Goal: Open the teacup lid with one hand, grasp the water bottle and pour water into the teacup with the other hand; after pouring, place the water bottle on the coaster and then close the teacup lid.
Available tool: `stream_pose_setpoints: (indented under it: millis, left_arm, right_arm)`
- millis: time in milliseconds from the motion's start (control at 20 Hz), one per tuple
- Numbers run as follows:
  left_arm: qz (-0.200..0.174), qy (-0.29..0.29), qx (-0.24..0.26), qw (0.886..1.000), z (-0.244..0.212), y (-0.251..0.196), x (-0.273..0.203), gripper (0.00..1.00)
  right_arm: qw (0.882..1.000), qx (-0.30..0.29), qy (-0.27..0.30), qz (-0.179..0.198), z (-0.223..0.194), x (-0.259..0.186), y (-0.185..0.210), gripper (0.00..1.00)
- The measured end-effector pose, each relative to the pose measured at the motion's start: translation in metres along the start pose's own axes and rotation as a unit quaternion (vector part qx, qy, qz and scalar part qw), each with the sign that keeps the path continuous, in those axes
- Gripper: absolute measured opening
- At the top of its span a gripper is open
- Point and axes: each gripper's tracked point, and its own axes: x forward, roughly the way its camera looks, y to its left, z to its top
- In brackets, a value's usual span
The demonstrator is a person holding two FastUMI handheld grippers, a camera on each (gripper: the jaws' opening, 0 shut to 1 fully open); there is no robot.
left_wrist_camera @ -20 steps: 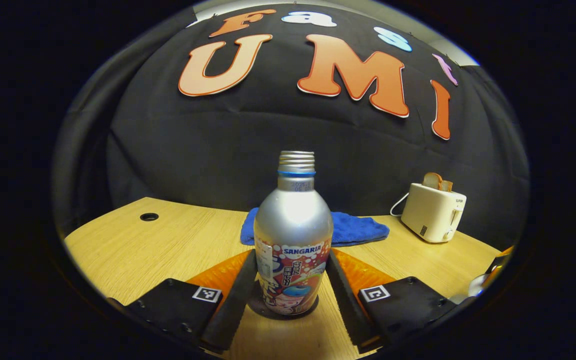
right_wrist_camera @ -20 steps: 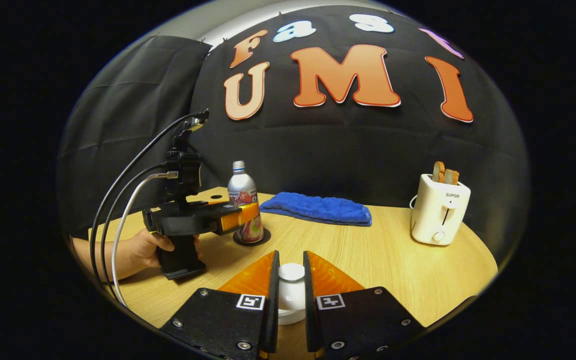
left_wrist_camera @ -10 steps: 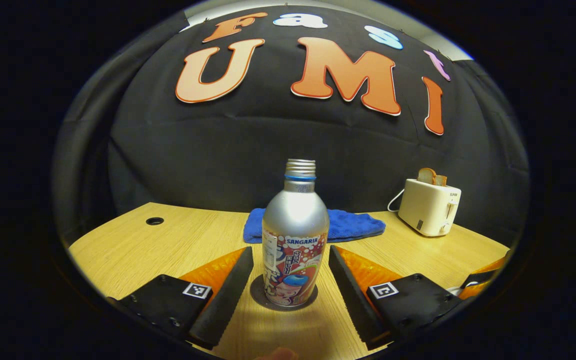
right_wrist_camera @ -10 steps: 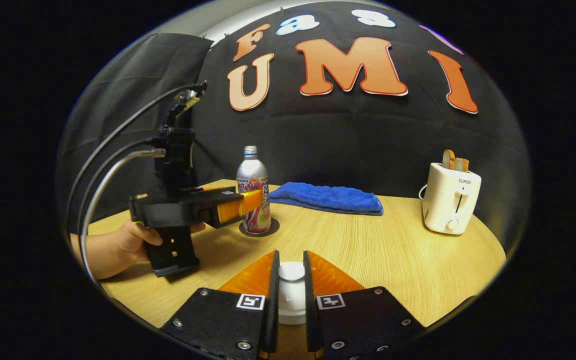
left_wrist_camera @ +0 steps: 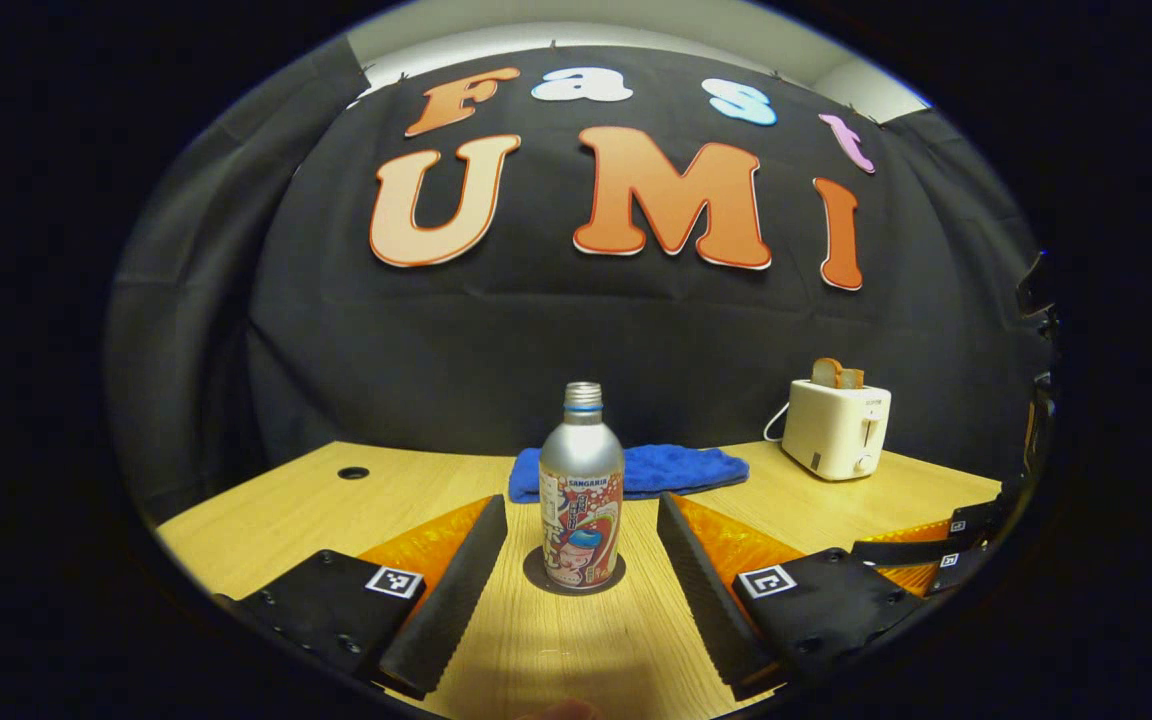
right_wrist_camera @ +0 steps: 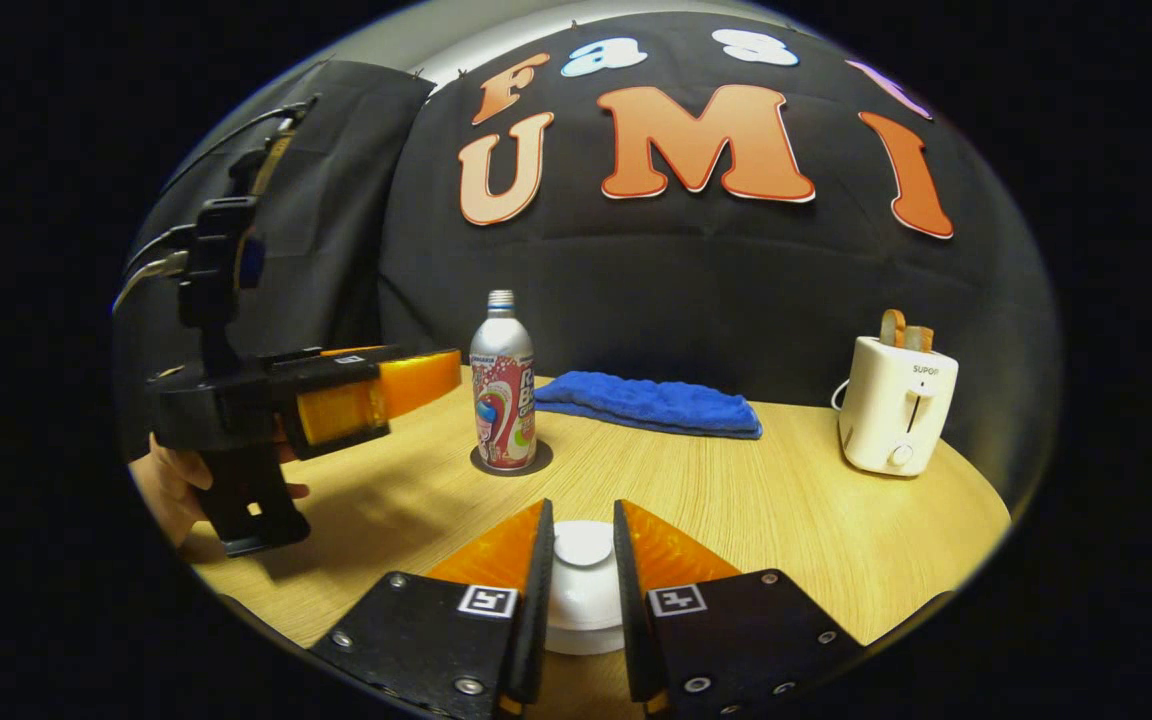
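Light wood surface (left_wrist_camera: 286, 510) in a black-draped booth, with a blue towel (left_wrist_camera: 671, 468) and white toaster (left_wrist_camera: 836, 430) toward the back. In the left gripper view, the water bottle (left_wrist_camera: 582, 485) stands upright on its dark coaster (left_wrist_camera: 536, 578) at frame center, ahead of the left gripper (left_wrist_camera: 581, 560), jaws spread wide, not touching it. In the right gripper view, the right gripper (right_wrist_camera: 581, 575) has its jaws narrow, clamped on the white teacup lid (right_wrist_camera: 583, 545) at bottom center.

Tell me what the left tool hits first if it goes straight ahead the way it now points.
Most likely the water bottle, standing upright on its coaster dead ahead between the open fingers of the left tool. Beyond it lies the blue towel; how far off is unclear.
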Motion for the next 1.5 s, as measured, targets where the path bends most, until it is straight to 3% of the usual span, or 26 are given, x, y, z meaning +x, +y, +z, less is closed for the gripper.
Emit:
stream_pose_setpoints:
  millis: [50,150,350,600,750,800,900,1000,1100,1500]
  left_arm:
    - [0.003,-0.007,0.003,1.0,0.007,0.001,-0.007,0.99]
    - [0.007,-0.017,0.003,1.0,0.018,-0.001,-0.019,0.99]
    - [0.008,-0.04,0.004,0.999,0.037,-0.003,-0.05,0.98]
    - [0.024,-0.045,0.014,0.999,0.044,0.003,-0.075,0.95]
    - [0.023,-0.034,0.011,0.999,0.036,0.002,-0.087,0.98]
    - [0.03,-0.033,0.012,0.999,0.035,0.008,-0.09,0.95]
    - [0.045,-0.04,0.014,0.998,0.038,0.018,-0.096,1.0]
    - [0.068,-0.036,0.031,0.997,0.037,0.032,-0.101,0.96]
    - [0.073,-0.041,0.031,0.996,0.041,0.035,-0.106,0.99]
    - [0.072,-0.064,0.02,0.995,0.058,0.032,-0.123,1.0]
  right_arm:
    - [1.0,-0.001,-0.013,-0.004,0.01,-0.003,-0.002,0.45]
    - [0.999,-0.004,-0.04,-0.013,0.027,-0.012,-0.006,0.58]
    - [0.996,-0.005,-0.084,-0.034,0.06,-0.035,-0.017,0.77]
    - [0.99,-0.021,-0.123,-0.071,0.09,-0.068,-0.04,0.79]
    - [0.985,-0.022,-0.139,-0.094,0.101,-0.088,-0.053,0.8]
    - [0.985,-0.021,-0.142,-0.1,0.103,-0.093,-0.056,0.8]
    - [0.983,-0.018,-0.146,-0.112,0.106,-0.1,-0.065,0.8]
    - [0.979,-0.022,-0.153,-0.134,0.109,-0.107,-0.075,0.81]
    - [0.976,-0.028,-0.153,-0.15,0.111,-0.112,-0.081,0.81]
    - [0.976,-0.037,-0.16,-0.146,0.12,-0.124,-0.069,0.81]
